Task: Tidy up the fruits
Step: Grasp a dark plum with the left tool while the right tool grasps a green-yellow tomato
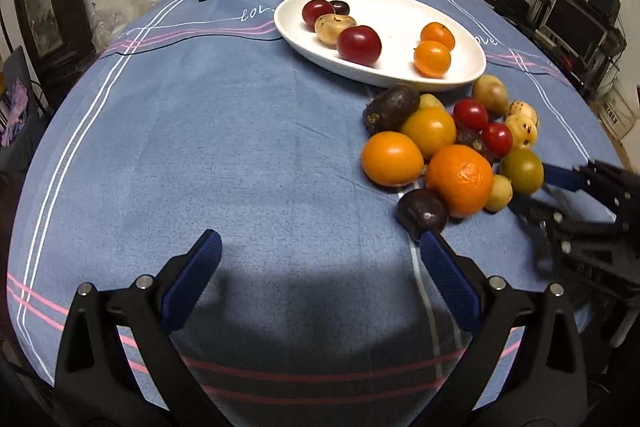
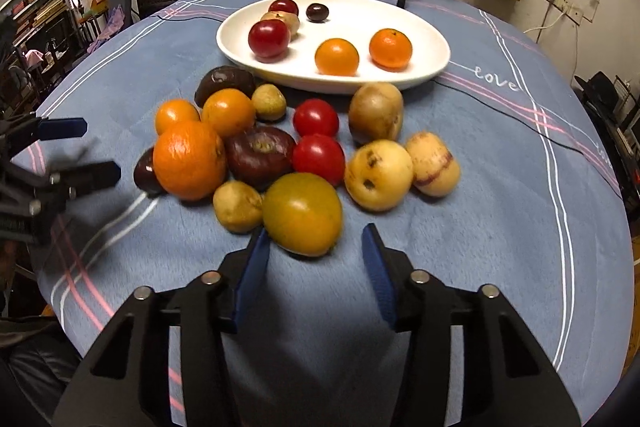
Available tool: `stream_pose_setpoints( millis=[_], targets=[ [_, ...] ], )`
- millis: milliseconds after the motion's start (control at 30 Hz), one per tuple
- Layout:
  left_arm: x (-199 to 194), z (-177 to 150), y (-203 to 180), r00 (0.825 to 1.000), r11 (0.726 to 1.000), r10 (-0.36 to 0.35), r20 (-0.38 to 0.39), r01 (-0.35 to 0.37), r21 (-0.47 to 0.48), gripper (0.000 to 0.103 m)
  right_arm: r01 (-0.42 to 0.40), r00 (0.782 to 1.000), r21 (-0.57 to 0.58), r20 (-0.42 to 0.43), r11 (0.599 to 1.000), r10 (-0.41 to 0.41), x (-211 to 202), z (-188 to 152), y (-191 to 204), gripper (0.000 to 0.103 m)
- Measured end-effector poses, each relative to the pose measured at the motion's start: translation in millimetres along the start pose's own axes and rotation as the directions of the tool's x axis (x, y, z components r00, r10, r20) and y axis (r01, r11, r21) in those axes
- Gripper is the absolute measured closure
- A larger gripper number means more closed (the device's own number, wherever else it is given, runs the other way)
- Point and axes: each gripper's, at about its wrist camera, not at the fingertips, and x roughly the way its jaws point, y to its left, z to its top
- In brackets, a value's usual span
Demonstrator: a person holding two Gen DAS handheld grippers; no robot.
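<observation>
Fruits heaped on blue tablecloth just in front of white oval plate, six more already on plate. Nearest of heap, green-yellow fruit, sits between right gripper pads at tips only: left pad touching or nearly so, right pad w/ clear gap, so not yet gripped. Risk, judged: shallow pinch on round skin could squirt fruit fwd into heap, rolling neighbours off toward table edge; needs deeper reach before squeeze. Right gripper angled steeply down, low over cloth, aimed toward plate. Left gripper spread wide & empty, also tilted down, one finger just beside dark purple fruit at heap's near-left edge.
</observation>
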Motion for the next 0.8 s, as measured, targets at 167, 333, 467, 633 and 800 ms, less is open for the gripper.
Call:
stream_pose_setpoints(
  millis=[167,333,467,633,800],
  targets=[
    [4,1,-4,0.999,0.999,-0.033,-0.023,0.033,0.006,0.002,-0.029,0.999,0.011,0.015,1.0,0.029,0,1,1,0.066],
    [7,1,-11,0.998,0.998,-0.055,-0.037,0.056,0.022,0.002,-0.075,0.997,0.067,0.041,0.995,0.072,-12,-9,-13,0.066],
    [15,1,-21,0.996,0.997,-0.062,-0.065,0.065,0.047,0.002,-0.079,0.996,0.087,0.052,0.993,0.075,-20,-17,-21,0.066],
    [24,1,-29,0.994,0.997,-0.044,-0.099,0.05,0.059,0.002,-0.092,0.993,0.093,0.077,0.991,0.085,-29,-23,-25,0.066],
    [29,5,-32,0.995,0.998,-0.014,-0.095,0.02,0.065,0.004,-0.106,0.991,0.09,0.093,0.99,0.098,-33,-27,-25,0.066]
  ],
)
